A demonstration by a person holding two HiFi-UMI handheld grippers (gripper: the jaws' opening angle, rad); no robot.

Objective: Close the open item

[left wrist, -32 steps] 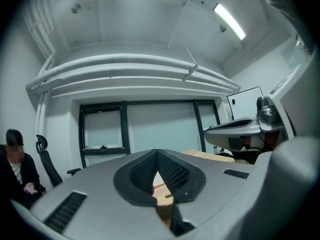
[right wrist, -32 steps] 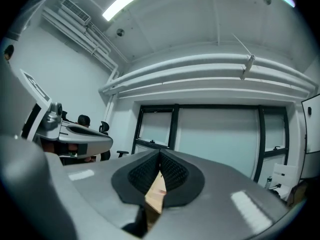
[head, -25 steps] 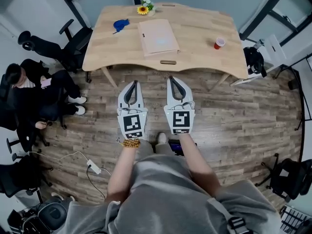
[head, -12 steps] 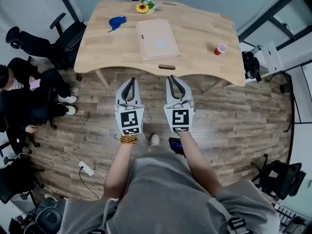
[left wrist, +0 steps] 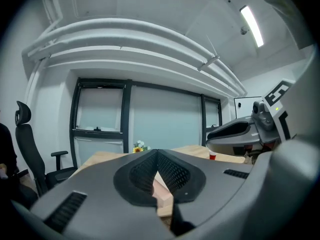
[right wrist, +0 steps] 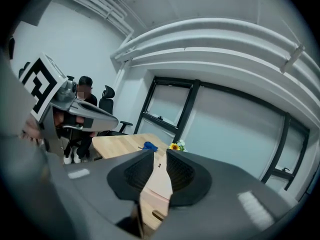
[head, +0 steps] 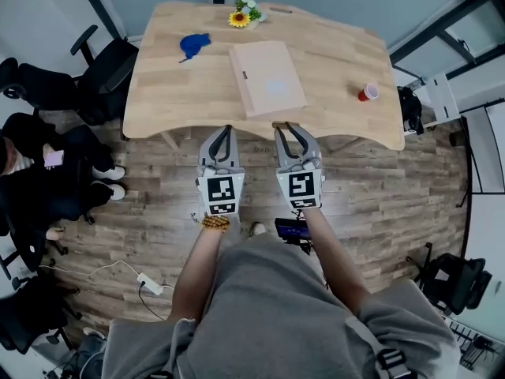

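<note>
Left gripper (head: 222, 130) and right gripper (head: 292, 127) hover side by side at the table's (head: 173, 93) near edge, short of the pink box (head: 268, 88) mid-table; likely an approach stance. Left jaws are together and empty. Right jaws are opening with nothing between them, probably readying for the lid.

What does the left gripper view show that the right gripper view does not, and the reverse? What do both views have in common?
Only the left gripper view: the red cup, the right claw seen from its side, and the left claw with its jaws together.
Only the right gripper view: the blue object, a seated person, the left claw's marker cube, and the right claw's jaws opening with nothing held between them.
Both: the wooden table, the sunflower, the pink box and the windows.
</note>
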